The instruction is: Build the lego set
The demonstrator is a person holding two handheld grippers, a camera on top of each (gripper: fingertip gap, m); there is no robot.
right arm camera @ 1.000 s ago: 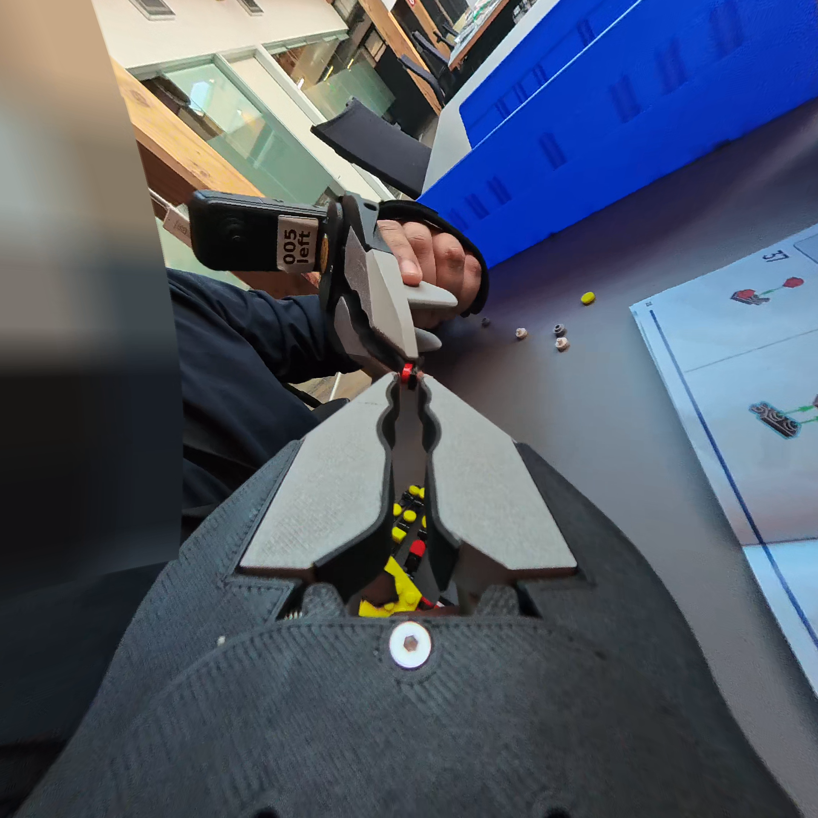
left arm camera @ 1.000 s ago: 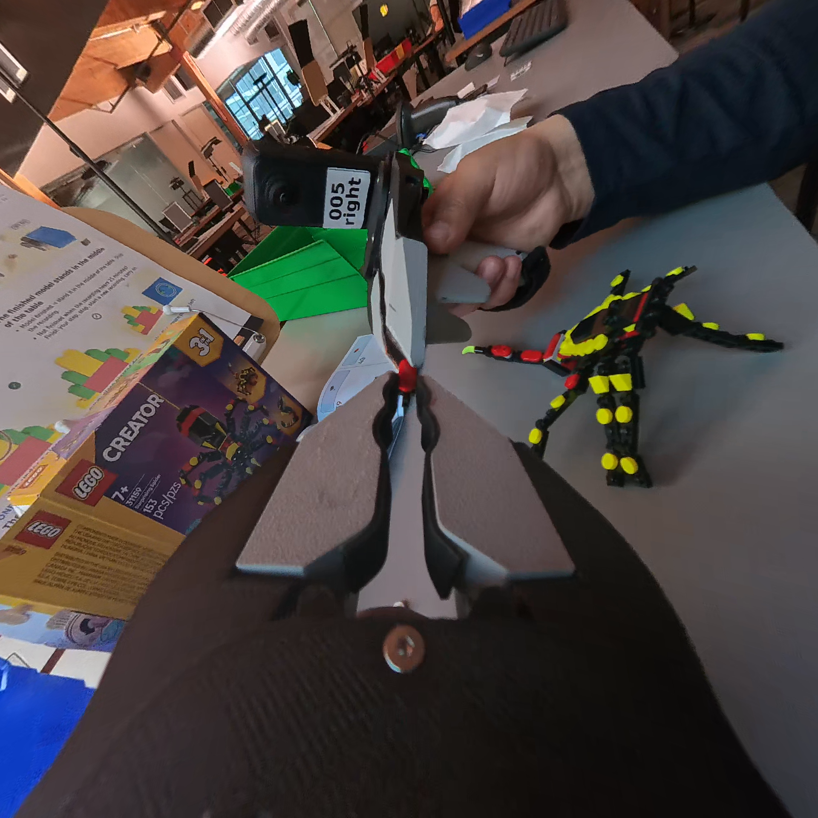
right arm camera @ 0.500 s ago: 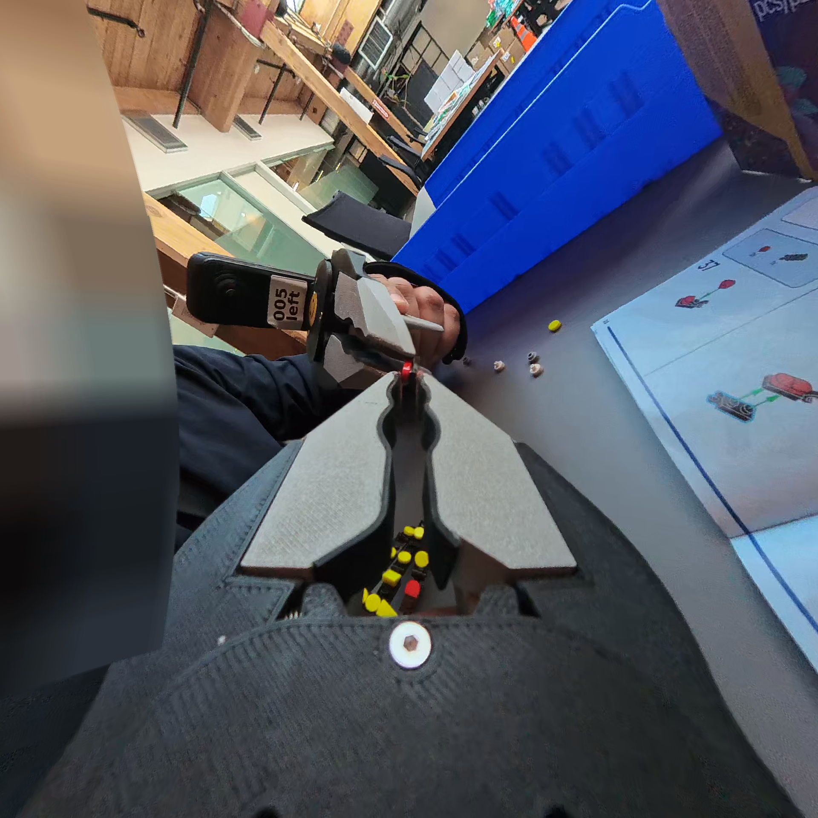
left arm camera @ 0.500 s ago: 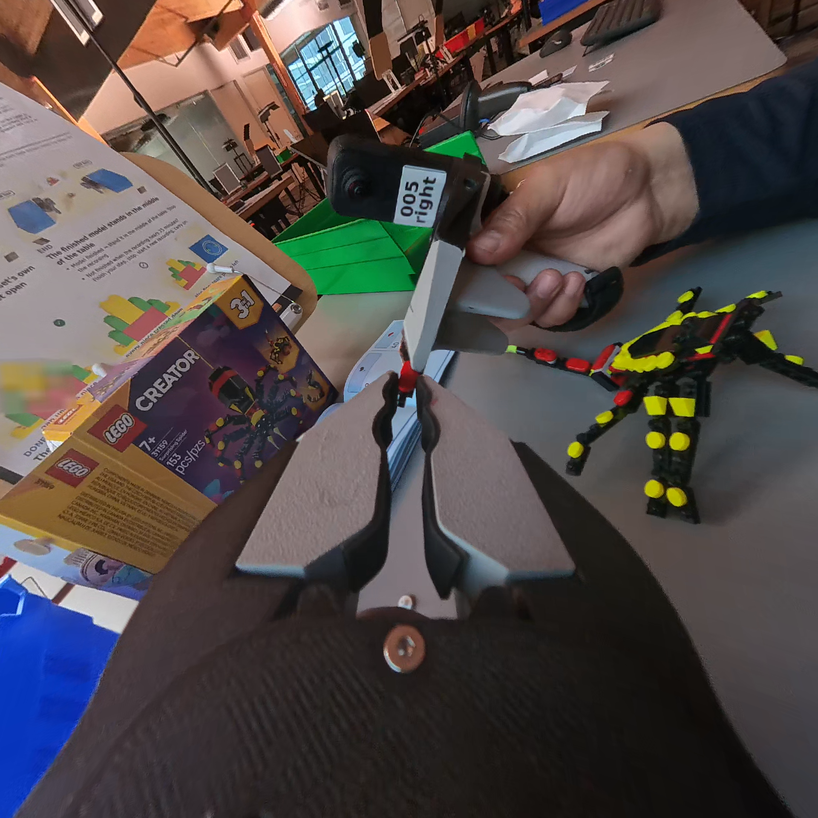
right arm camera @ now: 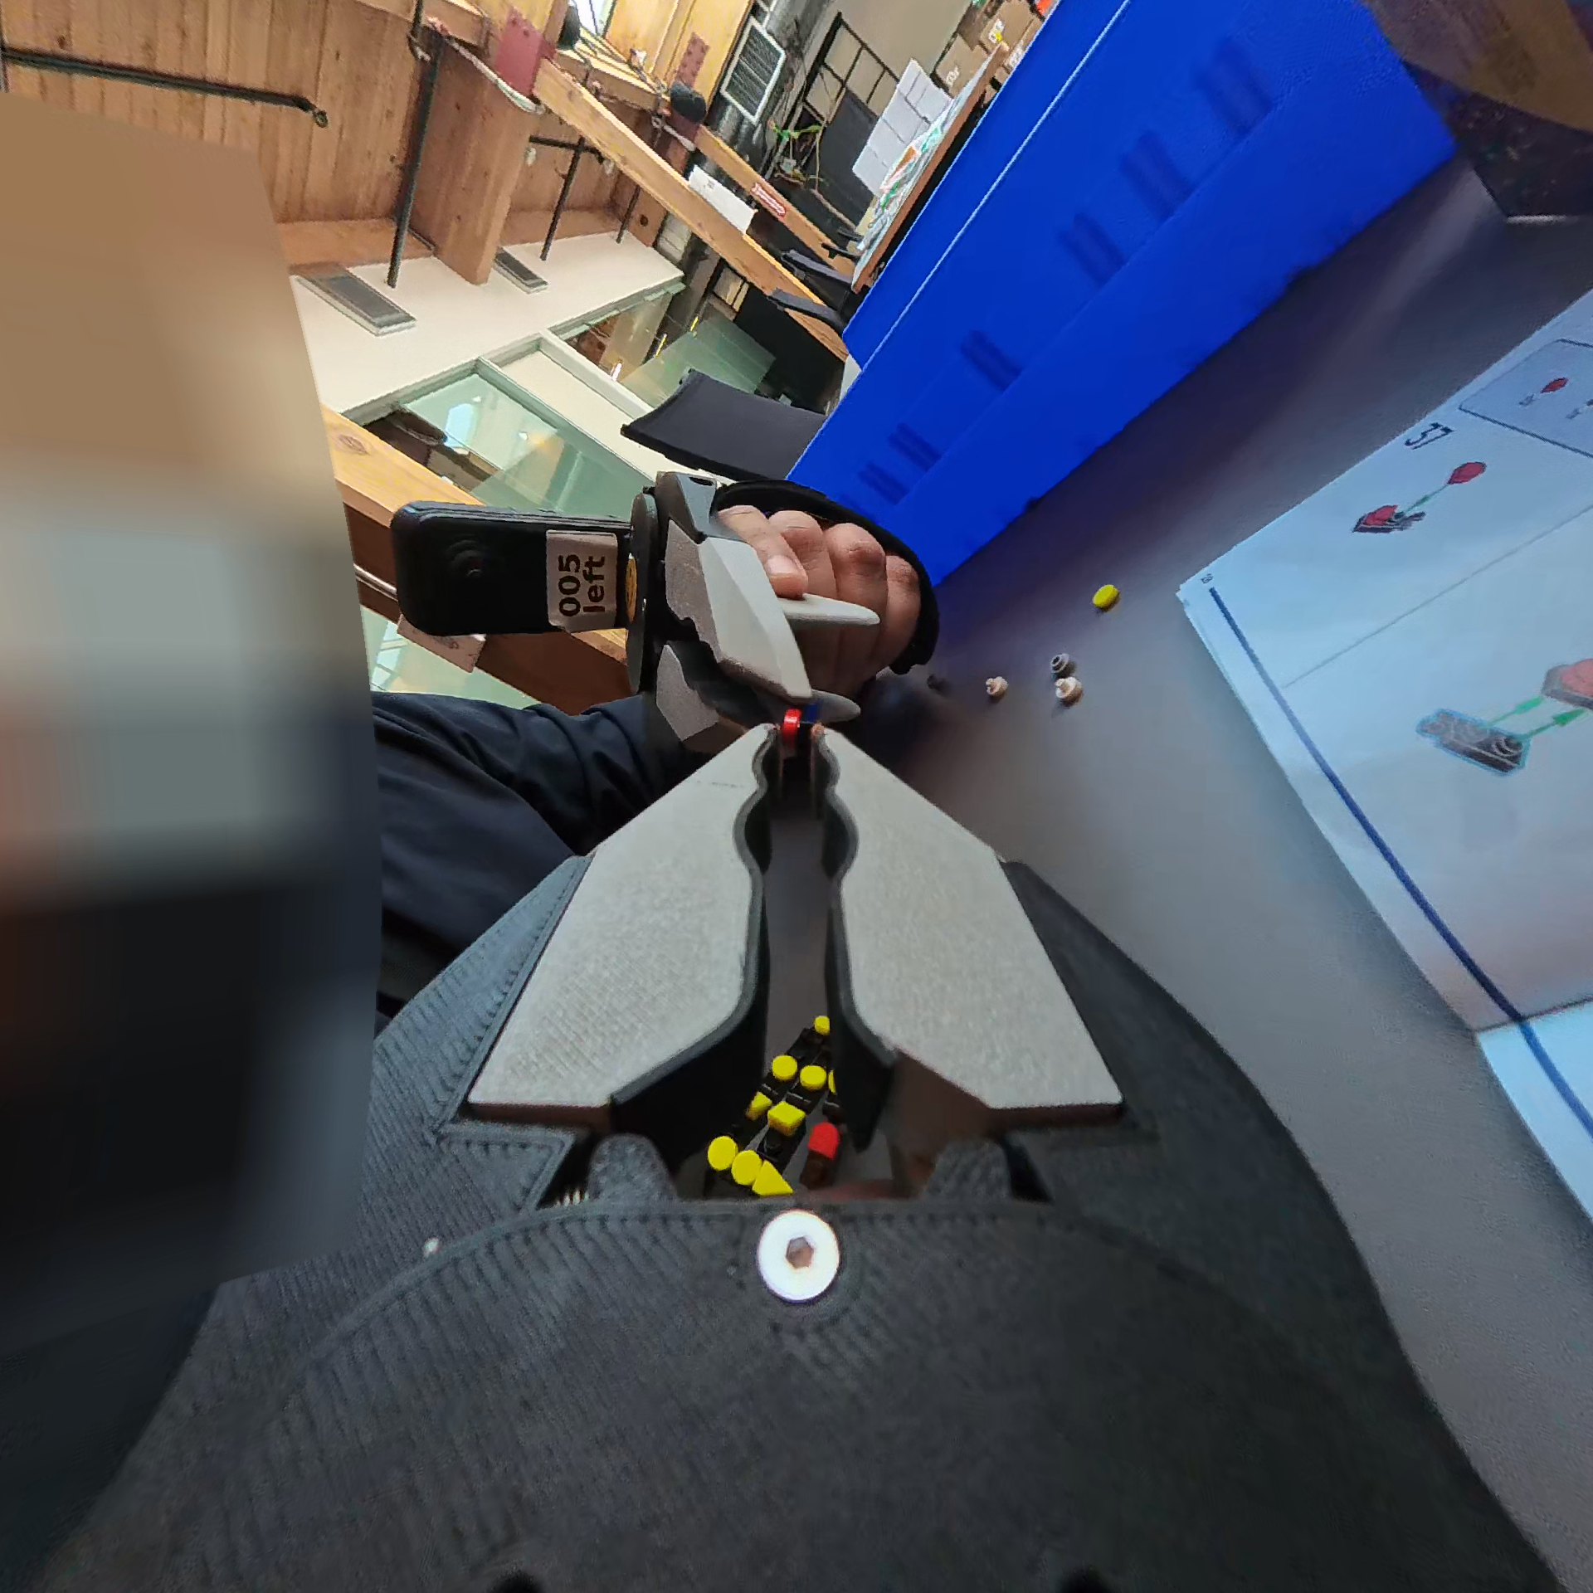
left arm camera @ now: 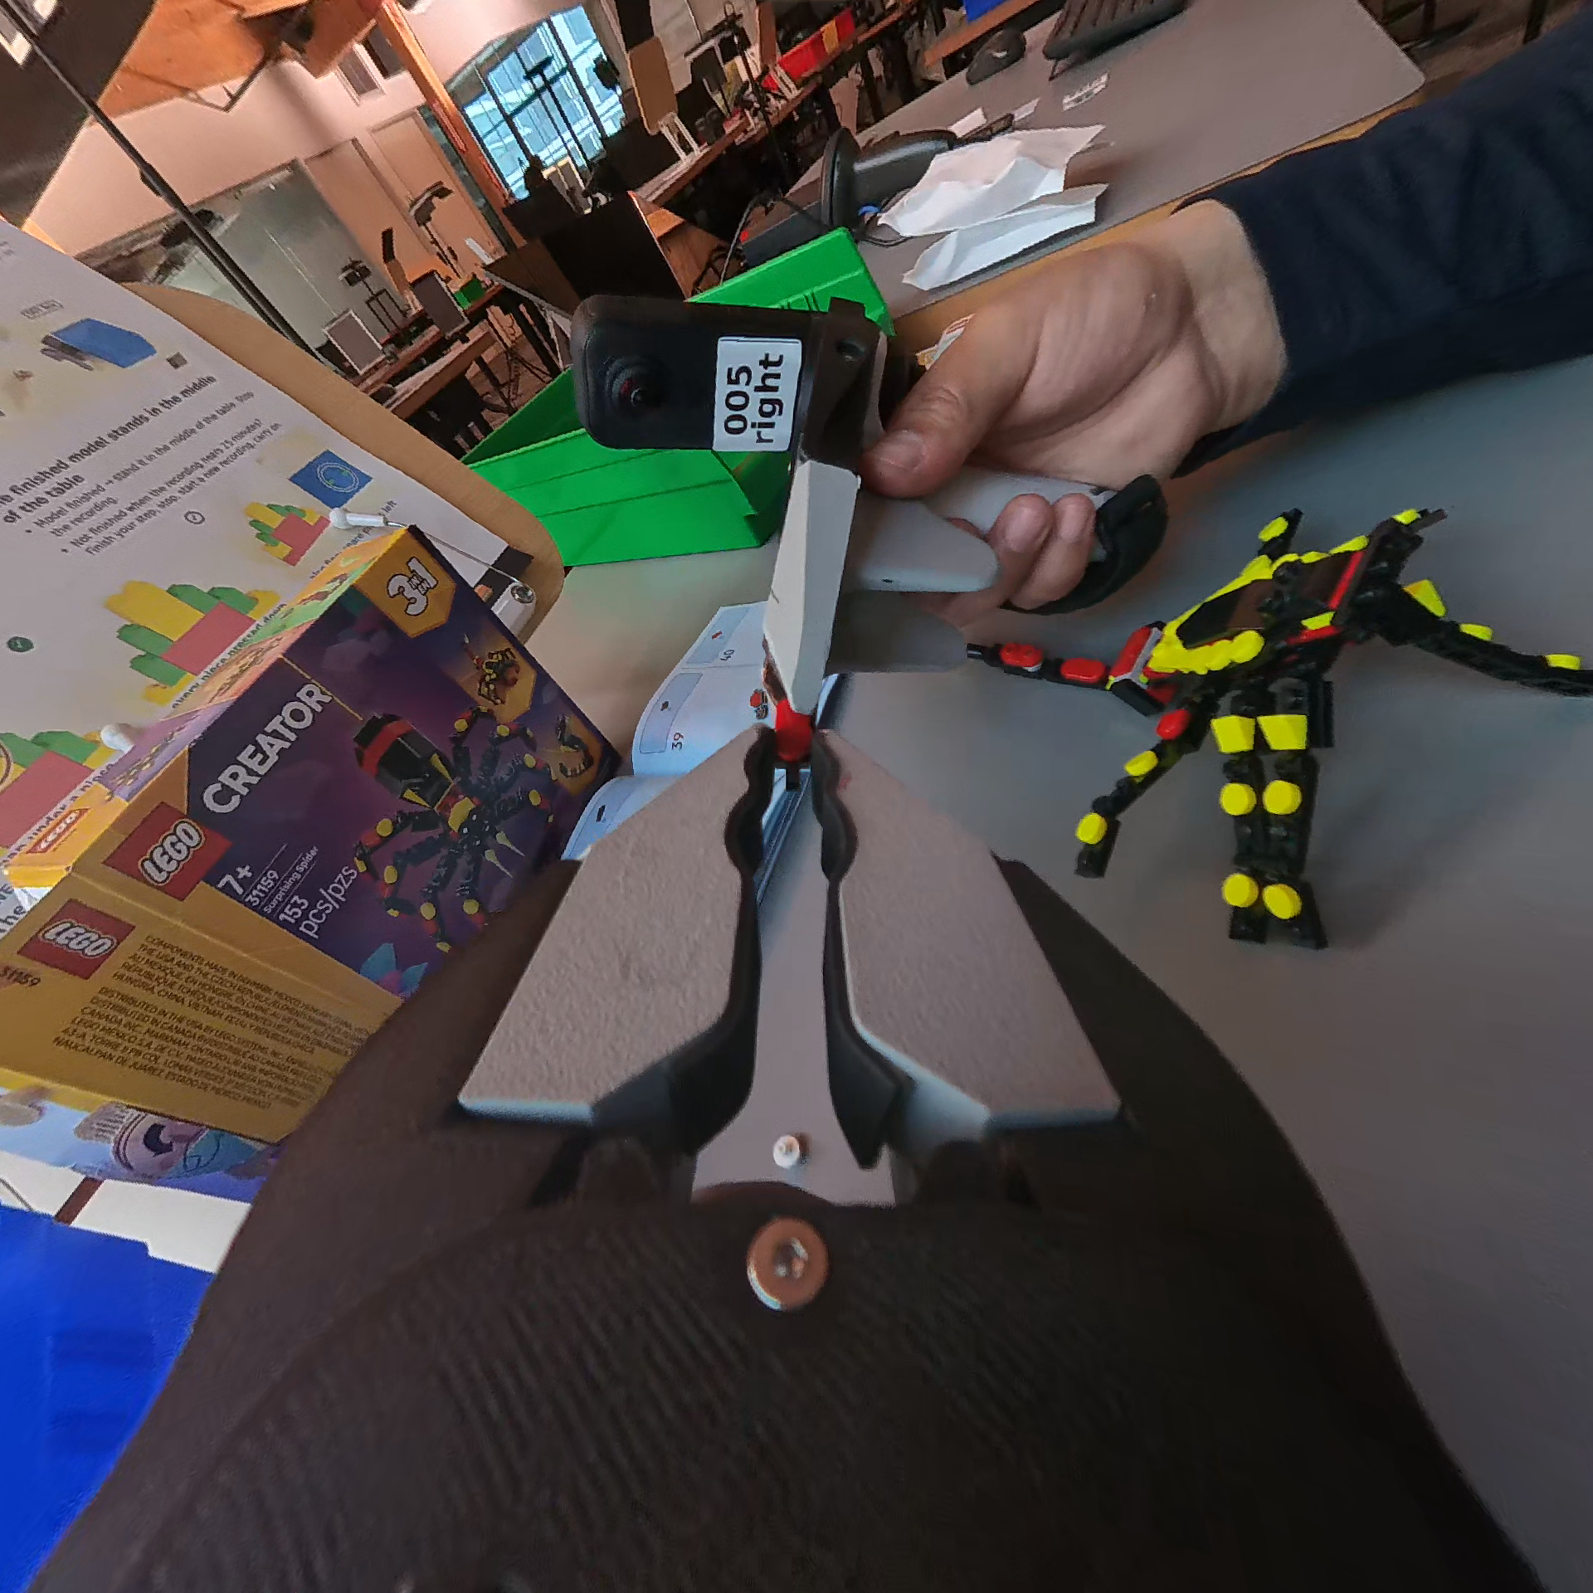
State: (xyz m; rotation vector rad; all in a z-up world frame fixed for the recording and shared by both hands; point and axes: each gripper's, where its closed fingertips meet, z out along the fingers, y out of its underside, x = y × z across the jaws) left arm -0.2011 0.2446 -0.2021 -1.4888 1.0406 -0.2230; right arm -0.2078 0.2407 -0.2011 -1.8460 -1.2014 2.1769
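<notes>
My left gripper [left arm camera: 789, 748] and my right gripper [right arm camera: 795, 743] meet tip to tip above the table. Both are shut on a small red piece [left arm camera: 788, 731] held between them. It also shows in the right wrist view [right arm camera: 790, 721], with a bit of blue beside it. The right gripper [left arm camera: 802, 681] comes down from above in the left wrist view. The left gripper [right arm camera: 759, 681] faces me in the right wrist view. The black, yellow and red spider model [left arm camera: 1250, 681] stands on the grey table to the right, untouched. Part of it [right arm camera: 780, 1112] shows through my right fingers' gap.
The set's box [left arm camera: 284, 845] lies at the left, with the open instruction booklet [left arm camera: 681, 733] behind my fingertips; the booklet [right arm camera: 1422, 690] also lies at the right. Small loose pieces [right arm camera: 1067, 688] and a yellow stud [right arm camera: 1104, 596] lie near a blue bin [right arm camera: 1121, 302]. A green bin [left arm camera: 655, 491] stands behind. Only a small space, under 4 cm, lies between the two pairs of fingers.
Both grippers stay joined at the red piece while turning together. The right gripper has tilted more upright over the left one, and the pair has shifted slightly away from the spider.
</notes>
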